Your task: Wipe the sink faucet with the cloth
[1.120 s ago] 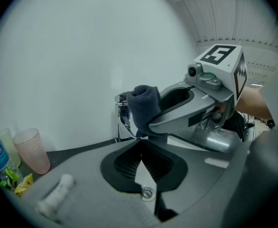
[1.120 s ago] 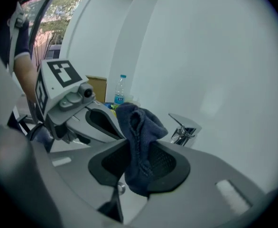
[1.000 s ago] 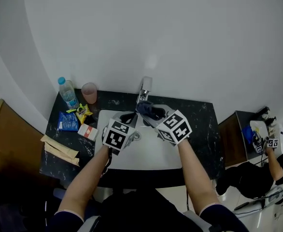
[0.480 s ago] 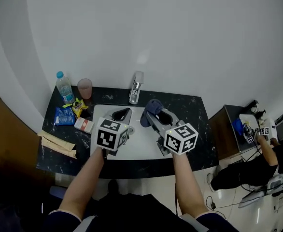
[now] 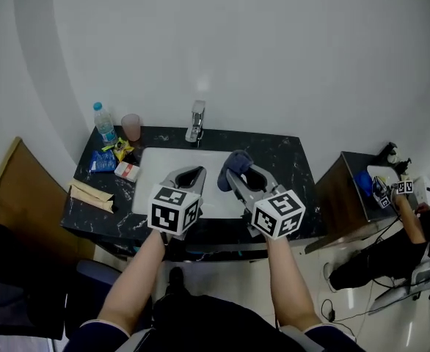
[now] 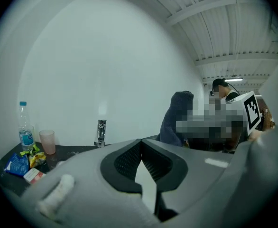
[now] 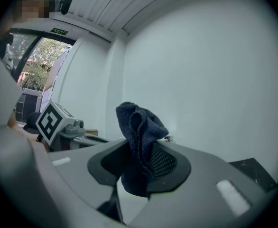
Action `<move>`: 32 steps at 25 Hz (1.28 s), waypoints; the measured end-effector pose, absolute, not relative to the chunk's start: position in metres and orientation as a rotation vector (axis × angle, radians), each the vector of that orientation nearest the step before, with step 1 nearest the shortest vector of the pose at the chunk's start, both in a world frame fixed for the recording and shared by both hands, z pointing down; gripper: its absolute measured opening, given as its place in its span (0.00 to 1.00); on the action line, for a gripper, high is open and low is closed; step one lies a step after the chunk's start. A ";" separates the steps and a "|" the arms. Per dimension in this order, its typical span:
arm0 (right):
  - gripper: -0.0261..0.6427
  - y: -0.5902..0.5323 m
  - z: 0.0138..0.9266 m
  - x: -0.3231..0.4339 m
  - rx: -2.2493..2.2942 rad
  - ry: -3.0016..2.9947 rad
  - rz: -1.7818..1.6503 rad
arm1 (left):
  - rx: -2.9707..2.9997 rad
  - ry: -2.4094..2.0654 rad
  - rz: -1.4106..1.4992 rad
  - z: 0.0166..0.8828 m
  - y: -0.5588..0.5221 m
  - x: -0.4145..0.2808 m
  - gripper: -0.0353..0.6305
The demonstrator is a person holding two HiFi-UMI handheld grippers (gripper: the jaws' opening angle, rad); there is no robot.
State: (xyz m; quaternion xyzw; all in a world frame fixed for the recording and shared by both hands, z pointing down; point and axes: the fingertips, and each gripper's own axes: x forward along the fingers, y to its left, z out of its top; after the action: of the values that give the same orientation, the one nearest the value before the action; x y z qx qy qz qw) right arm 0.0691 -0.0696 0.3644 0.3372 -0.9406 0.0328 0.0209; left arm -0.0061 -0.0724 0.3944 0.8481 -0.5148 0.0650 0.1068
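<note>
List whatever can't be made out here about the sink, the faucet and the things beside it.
- Sink, head view: near part hidden behind the left hand-held gripper and right hand-held gripper.
- Faucet, head view: too small to tell wet or dry.
- Packets, head view: print too small to read.
- Cloth, left gripper view: right side covered by a mosaic patch.

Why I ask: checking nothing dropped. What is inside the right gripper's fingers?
A bunched dark blue cloth stands between the right gripper's fingers. It hides where they press it.

Sink (image 5: 156,169) free up to faucet (image 5: 197,119), bottle (image 5: 103,123) and cup (image 5: 131,127) at left
</note>
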 end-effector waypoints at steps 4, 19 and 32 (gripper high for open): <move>0.22 -0.039 0.361 0.084 1.026 -2.950 0.092 | 2.498 -1.533 0.196 0.388 -0.037 0.010 0.05; 0.22 0.018 0.366 0.106 0.987 -2.979 0.048 | 2.489 -1.599 0.219 0.379 0.021 0.034 0.05; 0.22 0.016 0.369 0.093 0.941 -2.989 0.064 | 2.468 -1.615 0.210 0.380 0.019 0.025 0.05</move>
State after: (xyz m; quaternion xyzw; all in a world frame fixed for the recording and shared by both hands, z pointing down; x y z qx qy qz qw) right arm 0.0929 0.0165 0.3691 0.3001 -0.9537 0.0204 0.0037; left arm 0.0249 0.0187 0.3804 0.8312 -0.5437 0.0708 0.0923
